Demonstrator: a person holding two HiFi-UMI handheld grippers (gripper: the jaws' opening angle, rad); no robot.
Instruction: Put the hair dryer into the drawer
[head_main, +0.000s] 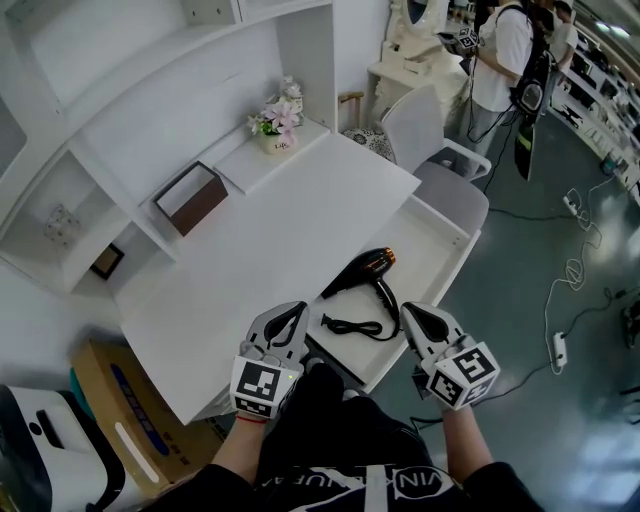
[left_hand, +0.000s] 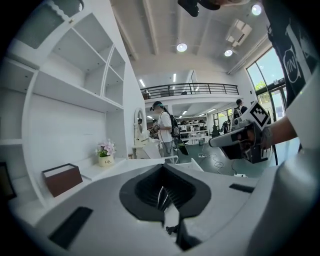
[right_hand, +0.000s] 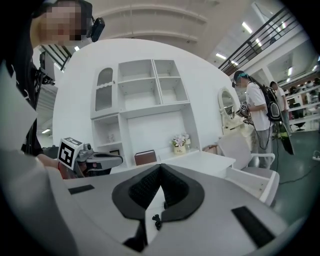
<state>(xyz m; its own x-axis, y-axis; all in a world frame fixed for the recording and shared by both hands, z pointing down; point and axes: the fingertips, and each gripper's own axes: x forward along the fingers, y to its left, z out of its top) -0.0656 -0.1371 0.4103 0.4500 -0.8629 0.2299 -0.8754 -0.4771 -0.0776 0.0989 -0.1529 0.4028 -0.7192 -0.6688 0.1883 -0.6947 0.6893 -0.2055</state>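
Observation:
A black hair dryer (head_main: 372, 272) with an orange ring lies inside the open white drawer (head_main: 446, 231) at the desk's near side, its black cord (head_main: 355, 326) coiled beside it. My left gripper (head_main: 291, 316) hovers at the drawer's near left, shut and empty. To the right of the cord my right gripper (head_main: 414, 317) is also shut, nothing in it. Neither touches the dryer. The left gripper view shows its closed jaws (left_hand: 162, 197) and the right gripper (left_hand: 240, 138) beyond. The right gripper view shows its own closed jaws (right_hand: 159, 192) and the left gripper (right_hand: 93, 161).
The white desk (head_main: 270, 240) carries a brown box (head_main: 192, 198) and a flower pot (head_main: 277, 125) by the shelving. A grey chair (head_main: 442, 160) stands past the drawer. A person (head_main: 505, 60) stands further off. Cables (head_main: 575, 270) lie on the floor; a cardboard box (head_main: 130, 410) sits at the left.

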